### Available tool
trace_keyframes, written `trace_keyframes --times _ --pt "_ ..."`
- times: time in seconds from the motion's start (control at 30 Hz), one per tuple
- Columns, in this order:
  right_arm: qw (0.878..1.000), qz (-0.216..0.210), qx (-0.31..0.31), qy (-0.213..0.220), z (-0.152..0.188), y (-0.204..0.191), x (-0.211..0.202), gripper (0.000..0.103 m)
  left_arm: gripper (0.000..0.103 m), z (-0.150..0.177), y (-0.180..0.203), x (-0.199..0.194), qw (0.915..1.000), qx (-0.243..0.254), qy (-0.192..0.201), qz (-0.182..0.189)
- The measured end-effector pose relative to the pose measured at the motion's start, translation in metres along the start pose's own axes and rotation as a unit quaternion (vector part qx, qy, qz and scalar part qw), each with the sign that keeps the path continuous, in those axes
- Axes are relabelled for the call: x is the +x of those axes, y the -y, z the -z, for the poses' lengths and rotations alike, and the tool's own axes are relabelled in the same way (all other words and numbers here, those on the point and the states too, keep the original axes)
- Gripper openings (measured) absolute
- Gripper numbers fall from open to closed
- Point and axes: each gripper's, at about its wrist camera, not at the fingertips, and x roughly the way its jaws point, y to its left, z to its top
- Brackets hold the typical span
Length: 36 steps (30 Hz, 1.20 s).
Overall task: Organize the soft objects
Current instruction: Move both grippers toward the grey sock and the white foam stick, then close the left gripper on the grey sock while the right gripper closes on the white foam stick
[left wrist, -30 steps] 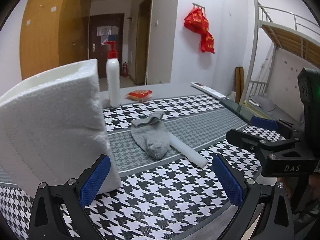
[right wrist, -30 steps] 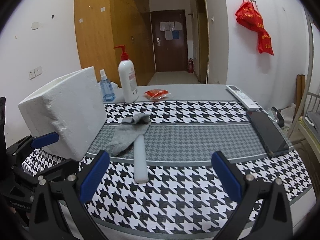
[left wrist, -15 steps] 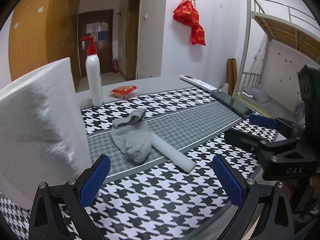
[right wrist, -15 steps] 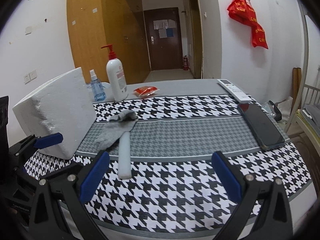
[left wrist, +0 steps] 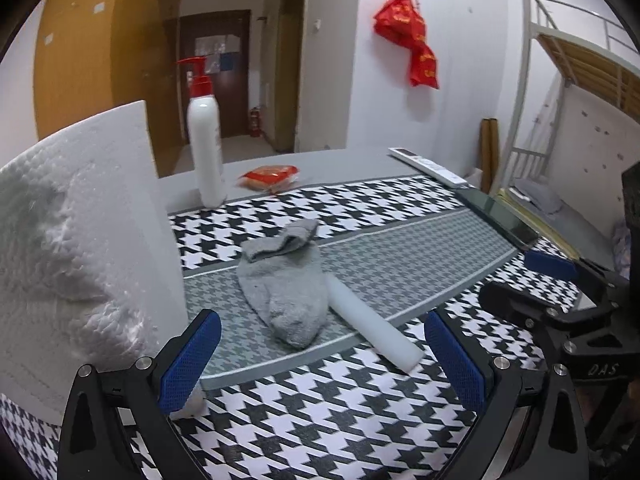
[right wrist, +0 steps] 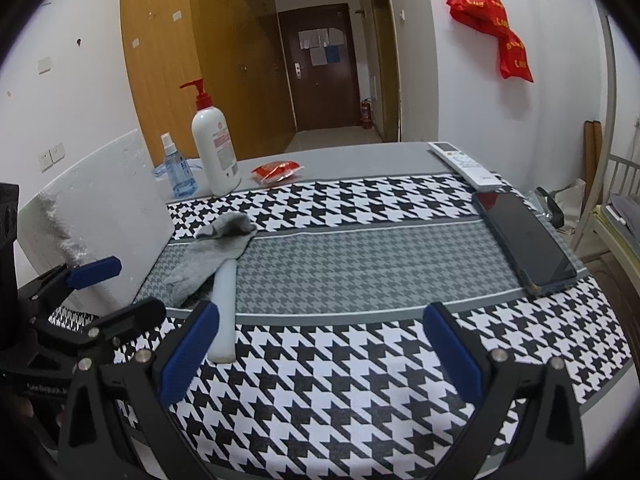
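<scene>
Houndstooth table [right wrist: 360, 380] | left gripper [left wrist: 320, 360] fingers wide apart, empty | right gripper [right wrist: 320, 354] likewise

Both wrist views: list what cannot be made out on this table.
- Small blue spray bottle: absent from the left wrist view, hidden behind the big white foam block.
- White foam cylinder: its far end lies under the grey sock in both views.
- White pump bottle: label print too small to read.
- Foam block: left side cut off by both frame edges.

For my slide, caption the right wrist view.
Open right tongs face a grey sock overlapping a white foam tube.
</scene>
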Motion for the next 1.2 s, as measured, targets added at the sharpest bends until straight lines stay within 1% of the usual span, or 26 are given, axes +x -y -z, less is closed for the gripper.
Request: trace_keyframes --times 0.2,0.33,0.5,0.6,0.7,0.87,0.93,1.03,1.1,1.2 --pt "1.000 -0.006 -0.011 -0.008 0.000 -0.003 0.007 0.103 0.102 -0.003 -0.014 0.004 0.9986 -0.027 0.005 -0.046" --pt "1.000 -0.013 -0.017 -0.016 0.003 -0.005 0.011 0.103 0.102 -0.003 -0.013 0.007 0.9979 -0.022 0.003 -0.060" --pt "1.000 -0.015 -0.020 -0.017 0.004 -0.004 0.011 0.103 0.102 -0.004 -0.007 0.012 0.9977 -0.012 -0.005 -0.066" --pt "1.000 -0.015 -0.018 -0.018 0.004 -0.003 0.011 0.103 0.100 -0.004 -0.004 0.016 0.9980 -0.010 -0.012 -0.062" --pt "1.000 -0.018 -0.016 -0.019 0.004 -0.002 0.011 0.103 0.096 -0.005 -0.005 0.018 0.9975 -0.015 -0.017 -0.066" --pt "0.999 -0.024 -0.023 -0.023 0.003 -0.006 0.015 0.103 0.090 -0.009 -0.007 0.028 0.9967 -0.018 -0.042 -0.068" --pt "0.999 -0.028 -0.026 -0.026 0.004 -0.008 0.016 0.103 0.083 -0.009 -0.006 0.032 0.9962 -0.019 -0.051 -0.068" --pt "0.999 -0.033 -0.029 -0.029 0.005 -0.009 0.018 0.103 0.081 -0.010 0.000 0.036 0.9966 -0.010 -0.056 -0.060" --pt "0.999 -0.036 -0.028 -0.029 0.005 -0.008 0.018 0.103 0.080 -0.011 0.001 0.038 0.9964 -0.008 -0.055 -0.064" --pt "0.998 -0.039 -0.030 -0.032 0.005 -0.008 0.020 0.103 0.076 -0.014 0.000 0.044 0.9958 -0.010 -0.060 -0.069"
